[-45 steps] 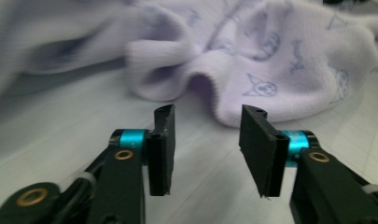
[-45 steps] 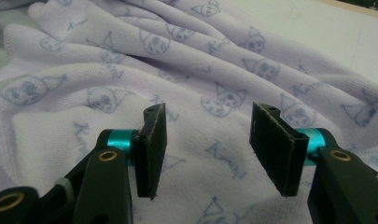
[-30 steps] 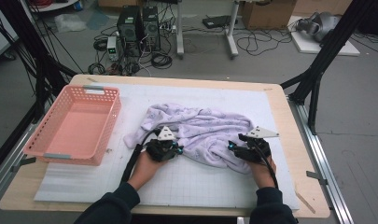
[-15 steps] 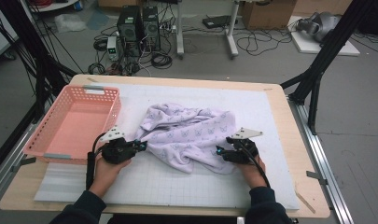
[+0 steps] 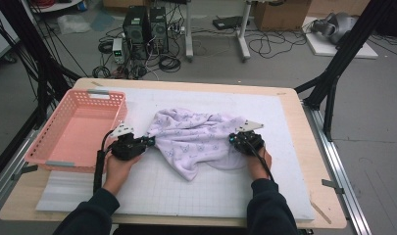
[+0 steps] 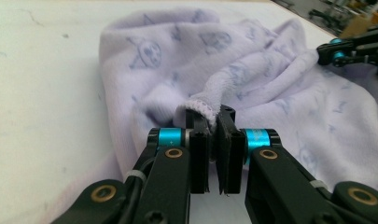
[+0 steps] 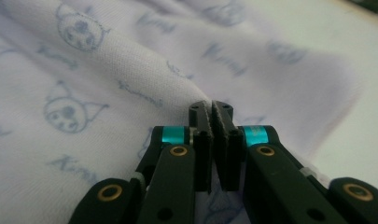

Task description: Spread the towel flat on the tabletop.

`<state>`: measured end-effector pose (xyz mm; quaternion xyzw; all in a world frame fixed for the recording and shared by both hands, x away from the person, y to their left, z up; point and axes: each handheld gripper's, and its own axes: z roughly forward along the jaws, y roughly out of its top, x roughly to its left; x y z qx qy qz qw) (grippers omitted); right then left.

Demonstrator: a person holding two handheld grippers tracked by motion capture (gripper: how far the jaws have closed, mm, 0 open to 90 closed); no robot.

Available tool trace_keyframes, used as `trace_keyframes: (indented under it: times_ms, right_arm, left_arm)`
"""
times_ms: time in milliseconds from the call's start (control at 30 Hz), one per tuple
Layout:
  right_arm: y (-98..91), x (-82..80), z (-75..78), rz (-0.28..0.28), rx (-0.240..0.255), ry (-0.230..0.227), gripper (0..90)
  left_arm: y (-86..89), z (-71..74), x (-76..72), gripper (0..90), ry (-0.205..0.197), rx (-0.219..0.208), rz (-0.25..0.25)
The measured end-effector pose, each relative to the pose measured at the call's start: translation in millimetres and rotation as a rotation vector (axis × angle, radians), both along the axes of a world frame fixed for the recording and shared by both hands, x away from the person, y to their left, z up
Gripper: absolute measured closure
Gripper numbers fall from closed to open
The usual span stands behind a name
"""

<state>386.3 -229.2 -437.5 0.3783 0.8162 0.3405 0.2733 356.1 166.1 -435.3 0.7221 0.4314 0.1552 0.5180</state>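
Note:
A lavender cloth (image 5: pixel 196 139) printed with small cartoon faces lies crumpled on the white mat (image 5: pixel 186 200). My left gripper (image 5: pixel 149 142) is at the cloth's left edge. In the left gripper view it (image 6: pixel 213 116) is shut on a stitched hem of the cloth (image 6: pixel 270 79). My right gripper (image 5: pixel 234 139) is at the cloth's right side. Its jaws have just been closing and now pinch a fold of the cloth (image 7: pixel 107 70) at the gripper's tips (image 7: pixel 211 109). The right gripper (image 6: pixel 336 49) also appears far off in the left gripper view.
A pink plastic basket (image 5: pixel 100 92) stands on the table's left side, close to my left hand. Bare mat stretches in front of the cloth and behind it. The wooden table edge (image 5: pixel 313 161) runs just right of the mat.
My left hand has pulled the cloth's edge left toward the basket, spreading the cloth. My right hand has shifted left and a little farther away, onto the cloth's right side.

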Motion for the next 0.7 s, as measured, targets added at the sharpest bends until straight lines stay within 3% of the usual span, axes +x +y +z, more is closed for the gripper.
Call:
trace_keyframes:
  times_ms: [133,200,233,300,367,400,500,533,633,700]
  right_arm:
    - [-4.4,15.5,3.8,-0.139,-0.078,-0.049,86.7]
    - [-9.1,20.7,2.8,-0.224,-0.108,-0.045,86.1]
    - [-12.2,21.1,1.7,-0.255,-0.088,-0.029,84.5]
    - [-19.9,21.2,1.4,-0.262,-0.036,-0.007,74.0]
    - [-28.9,15.4,4.5,-0.256,0.013,-0.022,64.3]
    - [-35.3,9.9,7.9,-0.257,0.046,-0.028,63.2]
    - [-50.5,-6.9,15.0,-0.275,0.073,-0.061,62.3]
    - [-55.0,-12.6,16.1,-0.274,0.073,-0.071,62.2]
    - [-66.4,-29.7,16.5,-0.267,0.075,-0.086,62.2]
    - [-72.3,-40.1,14.4,-0.257,0.09,-0.076,63.3]
  left_arm:
    - [-27.0,4.4,13.5,83.7,-0.04,0.032,0.01]
    - [-41.3,4.3,16.0,73.8,-0.061,0.062,0.022]
    - [-45.1,3.8,15.9,65.8,-0.062,0.051,0.023]
    - [-47.3,3.5,13.9,54.0,-0.046,0.04,0.01]
    - [-45.2,3.5,10.0,51.1,-0.062,0.06,-0.003]
    - [-43.1,3.5,7.8,50.7,-0.068,0.065,-0.004]
    - [-35.5,2.4,0.2,49.9,-0.069,0.057,-0.011]
    - [-33.9,2.2,-2.0,49.9,-0.056,0.062,-0.022]
    - [-29.6,0.2,-11.0,51.0,-0.065,0.086,-0.048]
    - [-26.1,-1.1,-16.8,51.2,-0.058,0.104,-0.058]
